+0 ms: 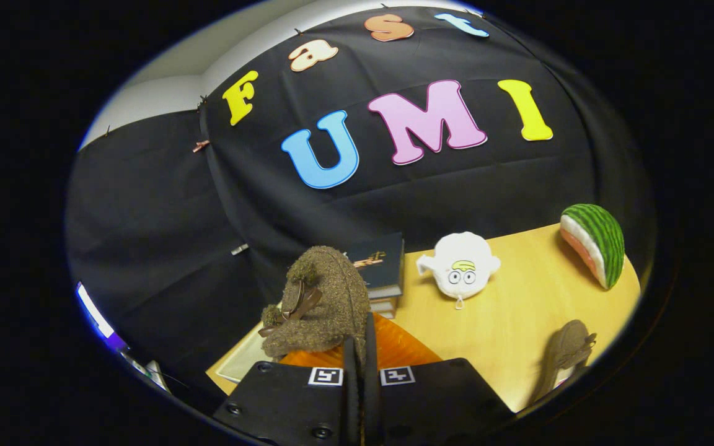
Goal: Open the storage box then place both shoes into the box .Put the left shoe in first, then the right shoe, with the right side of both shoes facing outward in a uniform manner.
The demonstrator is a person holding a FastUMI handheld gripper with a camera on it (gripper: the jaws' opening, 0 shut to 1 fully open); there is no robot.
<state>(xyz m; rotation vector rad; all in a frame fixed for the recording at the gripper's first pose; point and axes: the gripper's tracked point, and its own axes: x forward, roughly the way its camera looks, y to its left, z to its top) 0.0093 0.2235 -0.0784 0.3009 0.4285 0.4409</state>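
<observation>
A brown fuzzy shoe (323,303) with a dark lace bow hangs lifted just ahead of my fingers, and my gripper (361,347) is shut on its rear edge. Below it lies the orange ribbed storage box (394,350), partly hidden by the shoe and the gripper body. A second brown shoe (564,356) lies on the wooden table (518,310), off to the right of the fingers.
Beyond the held shoe sits a stack of dark books (382,266). A white plush toy (461,265) rests mid-table and a watermelon-slice plush (595,243) lies at the far right. A pale flat lid or tray (239,362) lies left of the box.
</observation>
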